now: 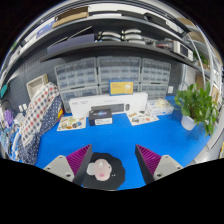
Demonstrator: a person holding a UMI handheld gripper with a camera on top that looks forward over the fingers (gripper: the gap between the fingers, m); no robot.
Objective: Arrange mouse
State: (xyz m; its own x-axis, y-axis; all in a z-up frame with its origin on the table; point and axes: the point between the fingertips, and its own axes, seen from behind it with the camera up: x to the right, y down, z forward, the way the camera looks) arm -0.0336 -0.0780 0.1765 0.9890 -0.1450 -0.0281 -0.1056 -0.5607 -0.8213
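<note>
A black mouse with a pale, pinkish patch on its top lies on the blue table. It rests between my two fingers, closer to the left one, with a gap of blue table showing at the right side. My gripper is open, and its magenta pads stand wide apart. The near part of the mouse is hidden below the fingers.
A white box stands at the back of the table, with a small tray of items to its left and another to its right. A potted plant is at the right. Drawer cabinets line the wall. Patterned cloth is at the left.
</note>
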